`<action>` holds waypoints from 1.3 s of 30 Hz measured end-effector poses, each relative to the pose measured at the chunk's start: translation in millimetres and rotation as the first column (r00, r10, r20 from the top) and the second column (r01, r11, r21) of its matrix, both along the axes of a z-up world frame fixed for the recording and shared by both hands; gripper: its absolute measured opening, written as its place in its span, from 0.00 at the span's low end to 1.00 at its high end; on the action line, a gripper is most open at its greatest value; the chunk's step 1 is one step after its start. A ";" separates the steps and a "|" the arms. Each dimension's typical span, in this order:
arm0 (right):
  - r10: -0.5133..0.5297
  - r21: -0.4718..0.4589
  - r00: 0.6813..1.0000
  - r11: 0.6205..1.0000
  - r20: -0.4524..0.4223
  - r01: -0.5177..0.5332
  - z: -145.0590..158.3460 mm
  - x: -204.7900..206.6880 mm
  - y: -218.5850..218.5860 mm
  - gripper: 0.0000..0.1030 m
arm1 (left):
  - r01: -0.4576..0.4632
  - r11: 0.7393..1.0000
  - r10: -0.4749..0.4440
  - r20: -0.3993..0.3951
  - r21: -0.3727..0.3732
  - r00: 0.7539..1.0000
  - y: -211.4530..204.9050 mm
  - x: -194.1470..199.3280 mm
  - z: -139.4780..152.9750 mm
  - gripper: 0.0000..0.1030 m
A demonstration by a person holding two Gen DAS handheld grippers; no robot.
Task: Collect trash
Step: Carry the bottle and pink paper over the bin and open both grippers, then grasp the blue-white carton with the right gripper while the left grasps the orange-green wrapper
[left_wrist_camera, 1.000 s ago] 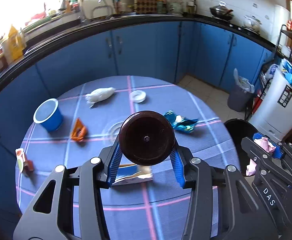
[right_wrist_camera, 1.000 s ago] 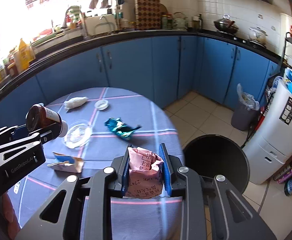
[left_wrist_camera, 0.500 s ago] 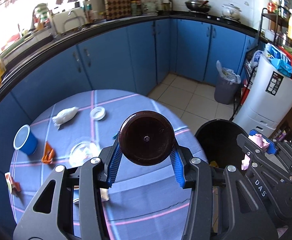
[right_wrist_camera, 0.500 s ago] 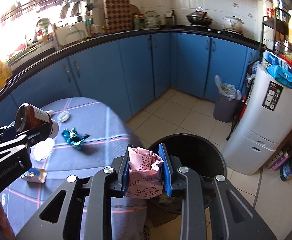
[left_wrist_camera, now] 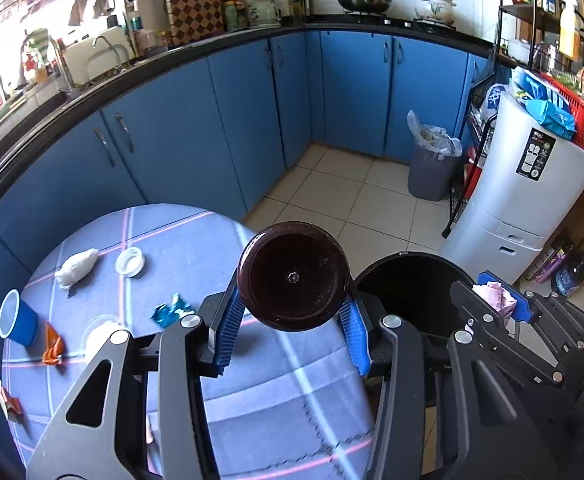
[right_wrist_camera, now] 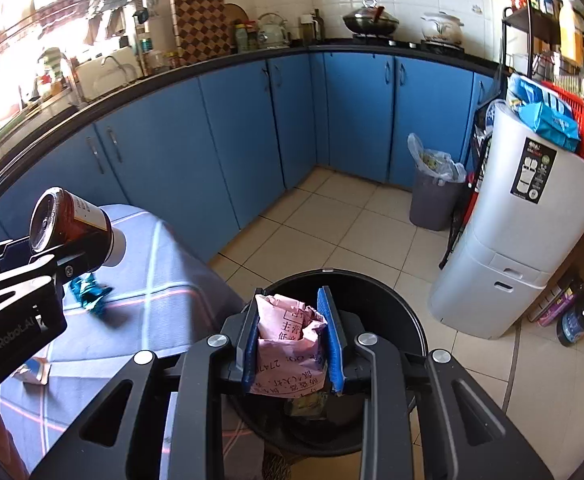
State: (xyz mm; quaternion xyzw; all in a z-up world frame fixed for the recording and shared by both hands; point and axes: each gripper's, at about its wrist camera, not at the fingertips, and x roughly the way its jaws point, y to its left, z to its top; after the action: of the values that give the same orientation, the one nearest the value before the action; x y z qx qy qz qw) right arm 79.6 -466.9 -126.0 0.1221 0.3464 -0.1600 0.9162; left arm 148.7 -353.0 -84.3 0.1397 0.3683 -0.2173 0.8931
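My left gripper [left_wrist_camera: 292,322] is shut on a dark brown bottle [left_wrist_camera: 293,276], its round base facing the camera, held over the right edge of the round table [left_wrist_camera: 252,412]. In the right wrist view the same bottle [right_wrist_camera: 72,226] shows its label and white cap. My right gripper [right_wrist_camera: 292,340] is shut on a crumpled pink paper wrapper [right_wrist_camera: 290,350] above the open mouth of a black bin [right_wrist_camera: 388,312]. That bin [left_wrist_camera: 412,288] stands just right of the table. The right gripper [left_wrist_camera: 496,300] with its pink wrapper hangs over it.
On the table lie a blue cup [left_wrist_camera: 16,318], a white wad [left_wrist_camera: 77,269], a white lid [left_wrist_camera: 130,262], a teal wrapper [left_wrist_camera: 170,312], an orange wrapper [left_wrist_camera: 52,346] and a clear lid [left_wrist_camera: 98,330]. A grey bin [left_wrist_camera: 430,164], white appliance [left_wrist_camera: 524,208] and blue cabinets ring the tiled floor.
Both grippers swung right from over the table toward the black bin. The pink wrapper now hangs above the bin's mouth; the bottle is at the table's right edge. Both grips are unchanged.
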 end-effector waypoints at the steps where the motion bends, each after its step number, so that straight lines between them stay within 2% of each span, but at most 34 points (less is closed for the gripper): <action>1: -0.005 0.002 1.000 1.000 -0.003 0.005 -2.2 2.5 -4.7 0.25 | 0.003 1.000 -0.003 -0.002 0.001 1.000 -3.7 2.5 -1.3 0.45; 8: -0.029 0.006 1.000 1.000 -0.008 0.029 -12.3 13.8 -23.5 0.32 | 0.022 1.000 -0.022 -0.016 0.009 1.000 -29.5 15.8 -10.8 0.45; 9: -0.033 -0.017 0.999 0.999 -0.007 0.033 -13.1 14.6 -23.1 0.39 | 0.023 1.000 -0.023 -0.019 0.010 1.000 -31.5 16.9 -11.7 0.45; 10: -0.040 -0.033 0.999 0.999 -0.008 0.040 -13.4 15.5 -23.7 0.54 | 0.027 1.000 -0.027 -0.023 0.010 0.999 -34.6 18.5 -12.8 0.45; 11: -0.053 -0.050 0.999 0.997 -0.007 0.053 -14.3 15.5 -24.6 0.64 | 0.030 0.999 -0.030 -0.025 0.010 0.999 -38.4 19.6 -13.8 0.45; 15: -0.085 -0.046 0.996 0.995 0.008 0.085 -17.3 12.1 -31.5 0.77 | 0.044 0.999 -0.044 -0.024 0.014 0.999 -48.0 20.5 -14.7 0.45; 24: -0.113 0.001 0.994 0.994 -0.010 0.113 -27.4 3.8 -45.2 0.78 | 0.092 0.996 -0.091 -0.031 0.014 0.995 -67.6 14.6 -10.2 0.45; 26: -0.115 0.014 0.993 0.993 -0.005 0.115 -26.6 0.6 -47.0 0.78 | 0.093 0.995 -0.093 -0.015 0.021 0.996 -71.5 12.2 -7.6 0.49; 28: -0.111 0.024 0.994 0.994 -0.002 0.111 -25.5 -1.8 -46.6 0.78 | 0.093 0.995 -0.093 0.009 0.022 0.996 -72.4 9.3 -4.5 0.64; 31: -0.104 0.025 0.995 0.994 -0.006 0.104 -24.7 -3.3 -42.4 0.78 | 0.095 0.995 -0.095 0.047 0.014 0.994 -70.6 3.1 3.6 0.78; 34: -0.090 0.017 0.996 0.996 -0.008 0.090 -22.4 -5.9 -34.1 0.78 | 0.094 0.995 -0.095 0.073 0.013 0.993 -67.8 -1.1 9.5 0.86; 39: -0.061 0.008 0.998 0.998 -0.007 0.061 -16.2 -7.2 -18.4 0.78 | 0.081 0.997 -0.082 0.080 0.008 0.993 -55.2 -3.9 13.4 0.86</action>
State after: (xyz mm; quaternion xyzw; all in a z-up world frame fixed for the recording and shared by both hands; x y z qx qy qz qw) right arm 72.4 -485.3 -142.2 0.1357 0.3460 -0.1869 0.9093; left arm 144.8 -408.2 -70.9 0.1654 0.3268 -0.2469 0.8971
